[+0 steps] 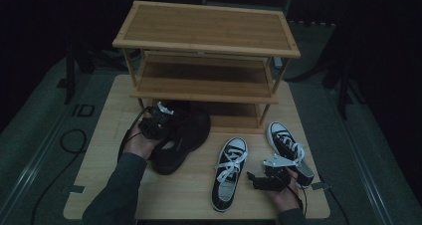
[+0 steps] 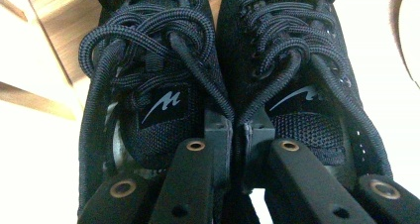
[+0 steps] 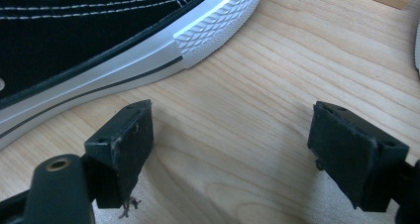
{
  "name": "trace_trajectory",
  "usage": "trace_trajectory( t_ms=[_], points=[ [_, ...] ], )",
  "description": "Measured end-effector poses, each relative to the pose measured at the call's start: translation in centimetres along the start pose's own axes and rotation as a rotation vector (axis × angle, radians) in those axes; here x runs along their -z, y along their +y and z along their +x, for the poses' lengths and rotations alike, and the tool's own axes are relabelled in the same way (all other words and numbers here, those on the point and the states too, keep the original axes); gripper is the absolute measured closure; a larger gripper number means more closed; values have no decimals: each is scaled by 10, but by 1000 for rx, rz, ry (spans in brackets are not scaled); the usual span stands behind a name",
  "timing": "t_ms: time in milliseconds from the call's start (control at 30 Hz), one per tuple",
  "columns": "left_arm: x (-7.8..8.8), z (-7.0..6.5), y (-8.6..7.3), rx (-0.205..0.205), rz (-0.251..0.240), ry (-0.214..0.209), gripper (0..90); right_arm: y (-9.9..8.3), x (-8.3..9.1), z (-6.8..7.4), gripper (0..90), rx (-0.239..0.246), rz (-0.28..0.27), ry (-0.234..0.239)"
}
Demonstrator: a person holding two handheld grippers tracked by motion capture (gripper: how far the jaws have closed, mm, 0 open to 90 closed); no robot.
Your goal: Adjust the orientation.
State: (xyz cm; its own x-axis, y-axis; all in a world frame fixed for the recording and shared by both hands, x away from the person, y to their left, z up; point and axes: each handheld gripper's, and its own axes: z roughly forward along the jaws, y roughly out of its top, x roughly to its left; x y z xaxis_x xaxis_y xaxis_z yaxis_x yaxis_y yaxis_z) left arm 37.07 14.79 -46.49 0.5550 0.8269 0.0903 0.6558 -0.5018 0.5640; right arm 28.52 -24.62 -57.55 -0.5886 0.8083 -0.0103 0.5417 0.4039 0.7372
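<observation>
The left claw (image 1: 160, 119) was clenched on the pair of black mesh shoes (image 1: 180, 140), which lay side by side on the bench (image 1: 107, 135) at about nine o'clock from its middle, their toes toward the foot of the wooden shoe rack (image 1: 206, 51). In the left gripper view the two jaws stood almost together, pinching the adjoining inner collars of the left-hand black shoe (image 2: 148, 85) and the right-hand black shoe (image 2: 302, 75), just below the tongue patches and the knotted dark laces. The person's left hand (image 1: 139, 144) held that claw from behind, the sleeve running down toward seven o'clock.

The right claw (image 1: 256, 179) was released, resting low at about five o'clock on the bench, its jaws spread wide over bare wood in the right gripper view, nothing between them. One black-and-white canvas sneaker (image 1: 229, 172) lay just beside it toward nine o'clock; its white rubber sidewall (image 3: 124, 70) showed close beyond the jaws without touching them. The second canvas sneaker (image 1: 287, 148) lay just beside the claw at about one o'clock from it, toe pointing at the rack.
</observation>
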Motion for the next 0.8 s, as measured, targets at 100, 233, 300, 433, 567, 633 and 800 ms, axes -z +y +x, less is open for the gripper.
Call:
trace_trajectory(
  t_ms=[100,233,300,433,567,633,800],
  points=[
    [-3,0,4,-2,-1,7,846,0,0,0,177,0,0,0],
    [-7,-2,9,-3,-5,20,846,0,0,0,177,1,1,1],
    [-9,-2,11,-1,-10,23,846,0,0,0,176,1,1,2],
    [-13,-3,15,2,-15,33,845,0,0,0,176,2,1,3],
    [-18,-4,20,-11,-22,51,845,0,0,0,176,2,1,3],
    [-20,-5,23,-11,-23,57,845,0,0,0,176,2,2,3],
    [-26,-7,29,-4,-27,73,845,0,0,0,175,3,2,4]
  ],
)
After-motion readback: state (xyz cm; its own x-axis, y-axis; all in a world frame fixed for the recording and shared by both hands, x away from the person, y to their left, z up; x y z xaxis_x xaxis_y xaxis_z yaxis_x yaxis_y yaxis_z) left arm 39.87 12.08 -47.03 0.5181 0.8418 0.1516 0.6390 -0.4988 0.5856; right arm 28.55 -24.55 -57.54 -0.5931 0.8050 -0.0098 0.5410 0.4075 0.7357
